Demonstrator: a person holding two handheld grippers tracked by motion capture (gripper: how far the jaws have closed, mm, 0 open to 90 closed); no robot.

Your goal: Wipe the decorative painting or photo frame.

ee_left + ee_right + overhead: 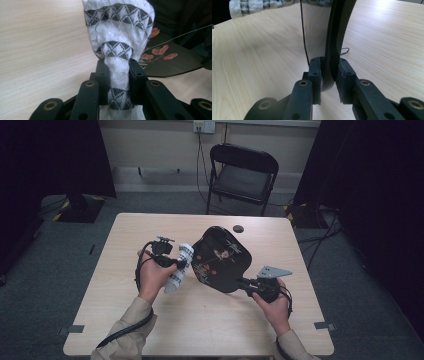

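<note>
A: Your left tool (pixel 176 264) is clamped on the cloth (pixel 179 268), a rolled white one with dark triangle bands. In the left gripper view the jaws pinch the roll (pixel 117 75) at its narrow waist, and the rest bulges out past the tips.

B: And where does the cloth sit?

A: Around the middle of the tabletop (pixel 210 320), a little toward the left edge, its upper end just beside the tray's left rim. Whether it touches the tray, you can't tell from above.

B: Your right tool?

A: Your right tool (pixel 246 283) grips the tray (pixel 220 257) by its rim at the near right corner. The right gripper view shows the dark rim (pixel 332 50) squeezed between both pads, edge-on.

B: The tray itself?

A: Black lacquer, red flowers painted on it, tilted up on the tabletop's centre, its face turned toward your left hand (pixel 152 277). A small dark disc (pixel 238 228) lies near the far edge, apart from it.
</note>
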